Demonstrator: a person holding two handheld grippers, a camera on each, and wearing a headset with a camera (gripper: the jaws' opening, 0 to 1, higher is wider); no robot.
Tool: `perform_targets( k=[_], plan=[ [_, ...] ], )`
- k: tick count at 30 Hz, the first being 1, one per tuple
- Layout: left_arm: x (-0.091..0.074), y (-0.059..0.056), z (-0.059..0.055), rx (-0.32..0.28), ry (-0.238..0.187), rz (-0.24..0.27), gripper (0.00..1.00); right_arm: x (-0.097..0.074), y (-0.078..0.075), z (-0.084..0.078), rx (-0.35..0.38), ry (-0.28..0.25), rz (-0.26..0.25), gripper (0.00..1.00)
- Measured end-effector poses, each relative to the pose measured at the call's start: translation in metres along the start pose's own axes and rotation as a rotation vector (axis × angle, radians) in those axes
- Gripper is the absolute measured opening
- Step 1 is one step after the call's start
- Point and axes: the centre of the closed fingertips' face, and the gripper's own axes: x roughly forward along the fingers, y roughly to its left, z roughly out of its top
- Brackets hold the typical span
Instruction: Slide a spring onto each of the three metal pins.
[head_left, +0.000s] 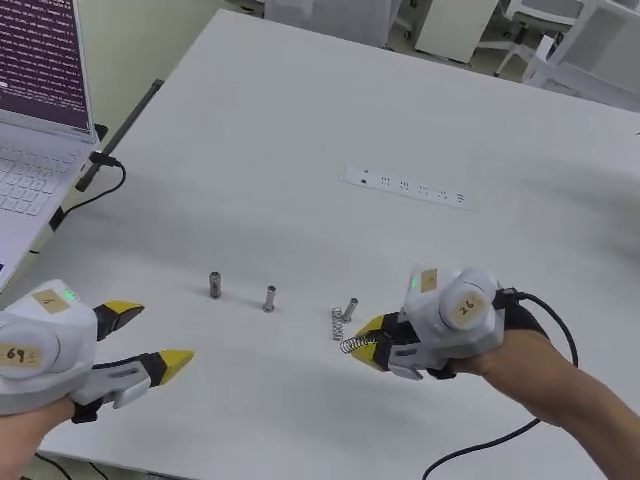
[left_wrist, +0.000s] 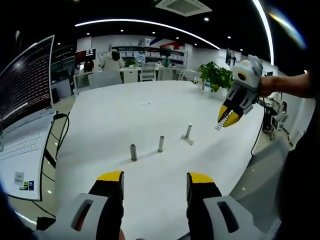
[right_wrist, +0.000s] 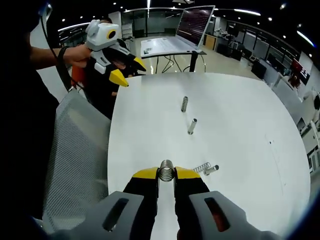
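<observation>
- The right gripper (head_left: 368, 343) is pinched narrow on a spring (right_wrist: 166, 170). It grips across the coils, with the open bore facing forward along the jaws.
- The bare middle pin (head_left: 269, 298) looks the sensible target. The leftmost pin (head_left: 215, 285) seems already sleeved, and the third pin (head_left: 350, 307) appears to lean, with a loose spring (head_left: 337, 322) just beside it.
- To do it well, I'd turn the wrist so the bore points down and centre it over the pin's tip. Then lower gently, letting go only once the coils have swallowed the tip.
- That hand hovers low over the worktop (head_left: 300, 150), near the third pin, jaws aimed left.
- The left gripper (head_left: 150, 337) hangs wide apart and empty at the near-left, well apart from the pins.
</observation>
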Motion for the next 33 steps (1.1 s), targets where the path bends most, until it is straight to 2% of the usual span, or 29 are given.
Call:
perform_targets(
  k=[19, 33],
  plan=[
    [-0.007, 0.009, -0.001, -0.017, -0.014, 0.013, 0.48, 0.031, -0.026, 0.023, -0.047, 0.031, 0.004, 0.09],
    [-0.008, 0.008, -0.001, -0.031, -0.020, 0.011, 0.50, 0.055, -0.047, 0.037, -0.057, 0.058, 0.003, 0.09]
  ],
)
